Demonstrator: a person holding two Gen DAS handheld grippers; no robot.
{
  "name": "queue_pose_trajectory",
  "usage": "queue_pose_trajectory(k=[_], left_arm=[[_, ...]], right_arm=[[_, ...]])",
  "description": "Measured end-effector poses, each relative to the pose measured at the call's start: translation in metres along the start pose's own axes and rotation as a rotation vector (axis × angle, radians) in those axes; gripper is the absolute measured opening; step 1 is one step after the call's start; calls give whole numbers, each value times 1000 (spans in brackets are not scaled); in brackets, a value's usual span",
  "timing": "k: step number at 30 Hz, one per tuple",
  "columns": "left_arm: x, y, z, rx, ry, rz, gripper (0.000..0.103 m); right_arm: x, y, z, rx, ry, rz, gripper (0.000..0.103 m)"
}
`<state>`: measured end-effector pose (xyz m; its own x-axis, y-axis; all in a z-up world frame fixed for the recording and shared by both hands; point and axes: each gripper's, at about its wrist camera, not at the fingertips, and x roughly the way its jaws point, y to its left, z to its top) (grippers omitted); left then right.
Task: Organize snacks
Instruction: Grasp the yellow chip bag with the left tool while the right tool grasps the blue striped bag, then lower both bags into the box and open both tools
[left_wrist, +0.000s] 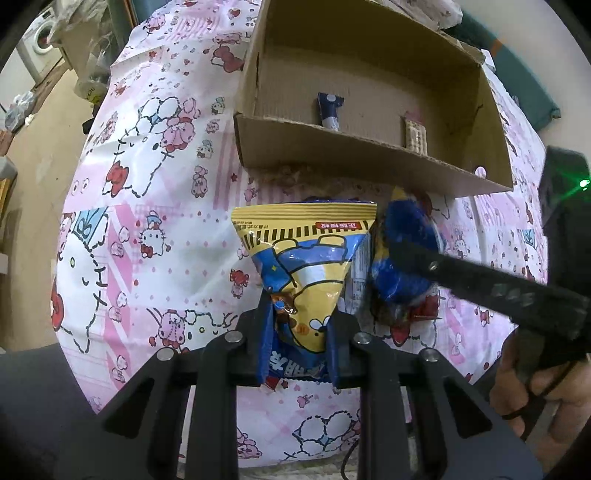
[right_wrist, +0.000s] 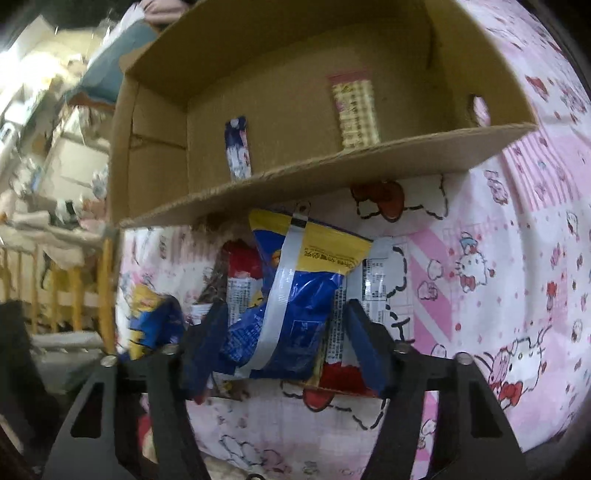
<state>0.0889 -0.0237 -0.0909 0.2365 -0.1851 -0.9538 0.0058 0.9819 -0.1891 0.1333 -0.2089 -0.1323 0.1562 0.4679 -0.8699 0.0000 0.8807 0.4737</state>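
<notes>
My left gripper (left_wrist: 301, 325) is shut on a yellow and blue snack bag (left_wrist: 306, 258), held above the pink cartoon-print cloth (left_wrist: 147, 206). My right gripper (right_wrist: 286, 328) is shut on a second blue and yellow snack bag (right_wrist: 295, 291); it also shows in the left wrist view (left_wrist: 402, 258), to the right of the first bag. An open cardboard box (left_wrist: 369, 155) lies just beyond both bags. Inside it are a small blue packet (left_wrist: 329, 110) and a beige checked packet (left_wrist: 415, 134).
More snack packets with red and white wrappers (right_wrist: 240, 280) lie on the cloth under the right gripper's bag. The cloth's left edge drops to the floor (left_wrist: 33, 155). A washing machine (left_wrist: 38, 44) stands far left. Clutter (right_wrist: 55, 166) and a wooden rail (right_wrist: 74, 288) are left in the right wrist view.
</notes>
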Motion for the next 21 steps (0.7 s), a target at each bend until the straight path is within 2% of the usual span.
queue_pose_trajectory(k=[1,3,4,10,21], left_arm=[[-1,0,0,1,-4,4,20],[-2,0,0,5,-12,10,19],[-3,0,0,7,-17,13,19],[-9,2,2,5,-49,23,19],[-33,3,-3,22,-147,56,19]], right_arm=[[3,1,-1,-9,12,-11,37],[2,1,-2,-18,12,-10,34],[-1,2,-3,-24,8,-7,26],[-18,1,-10,-34,-26,33,22],[-63,10,-24,-63,-129,134,21]])
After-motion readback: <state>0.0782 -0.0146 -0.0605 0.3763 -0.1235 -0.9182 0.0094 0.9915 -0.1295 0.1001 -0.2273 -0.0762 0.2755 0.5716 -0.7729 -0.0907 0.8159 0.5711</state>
